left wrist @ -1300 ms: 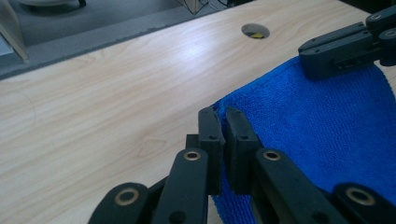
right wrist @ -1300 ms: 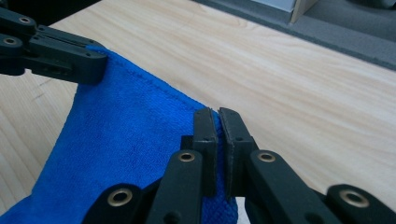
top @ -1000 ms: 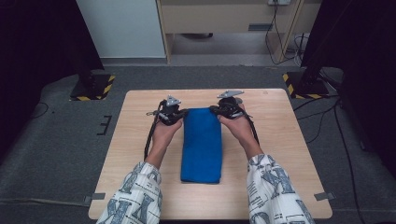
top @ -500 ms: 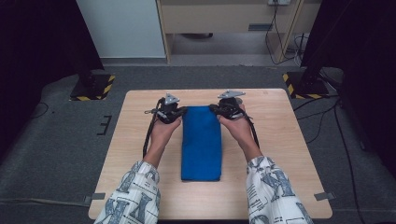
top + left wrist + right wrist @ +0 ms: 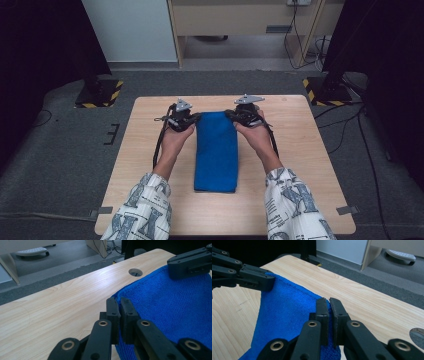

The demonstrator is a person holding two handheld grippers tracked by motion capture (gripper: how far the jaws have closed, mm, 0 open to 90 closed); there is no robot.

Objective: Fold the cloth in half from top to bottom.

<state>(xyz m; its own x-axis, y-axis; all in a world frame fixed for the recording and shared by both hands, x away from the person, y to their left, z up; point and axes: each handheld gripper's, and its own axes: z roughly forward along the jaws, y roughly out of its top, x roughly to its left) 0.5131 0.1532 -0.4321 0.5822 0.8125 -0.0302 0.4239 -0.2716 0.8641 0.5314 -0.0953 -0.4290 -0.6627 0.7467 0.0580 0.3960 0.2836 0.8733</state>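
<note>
No displacement noted against the earlier frames: both hands, both grippers and the cloth unchanged in position. Blue towel (image 5: 216,152) folded into a long narrow strip, lying along the middle of the tabletop (image 5: 300,150), near end short of the near edge, far end raised slightly off the wood and pointing at the far edge. Left gripper (image 5: 192,120) at the far left corner of the towel, jaws pressed together on the cloth; confirmed in the left gripper view, terry edge pinched between the two black jaws (image 5: 119,312). Right gripper (image 5: 234,116) at the far right corner of the towel, likewise clamped on the fabric; confirmed in the right gripper view, blue hem caught between the closed jaws (image 5: 329,315). Far edge of the towel stretched between the two grips. Left hand (image 5: 176,140) and right hand (image 5: 257,135) resting low over the tabletop on either side of the strip, patterned sleeves (image 5: 145,207) entering from the near edge. Round cable hole (image 5: 135,272) in the tabletop beyond the towel, toward the far right corner. Grey carpet (image 5: 65,150) around the table.
</note>
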